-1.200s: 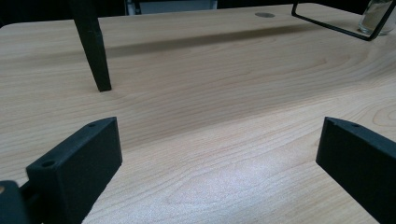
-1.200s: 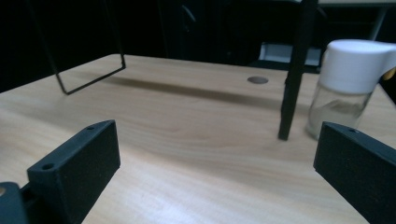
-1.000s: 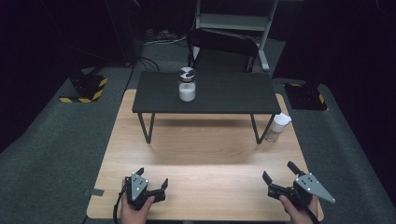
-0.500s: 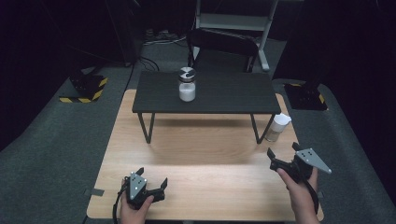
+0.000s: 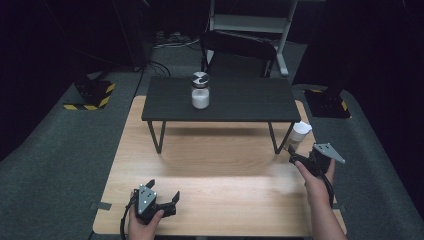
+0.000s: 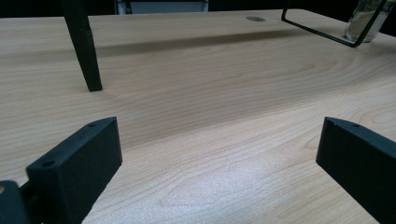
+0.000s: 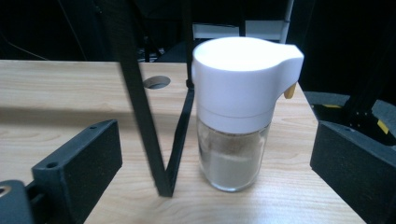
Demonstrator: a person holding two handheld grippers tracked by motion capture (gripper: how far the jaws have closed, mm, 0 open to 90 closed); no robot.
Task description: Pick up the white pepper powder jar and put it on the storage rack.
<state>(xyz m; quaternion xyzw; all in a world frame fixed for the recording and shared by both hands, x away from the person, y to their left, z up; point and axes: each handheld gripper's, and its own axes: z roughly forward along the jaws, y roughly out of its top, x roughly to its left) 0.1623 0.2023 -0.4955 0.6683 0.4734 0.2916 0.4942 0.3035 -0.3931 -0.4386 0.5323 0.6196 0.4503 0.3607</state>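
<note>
At the bottom left of the high view, the left gripper [image 5: 161,200] rests low over the wooden table [image 5: 210,170], jaws spread apart with nothing between them, in the same spot as a second ago. The change is on the right: the right gripper [image 5: 295,159] has moved up from the bottom right corner to the right middle of the frame, close to the white-capped jar [image 5: 299,136] standing beside the near right leg of the small black table [image 5: 220,102]. In the right gripper view the jar [image 7: 238,112] stands upright between the open jaws, not yet touched. A grasp looks imminent. Farther back, another jar [image 5: 200,91] sits on the black table.
</note>
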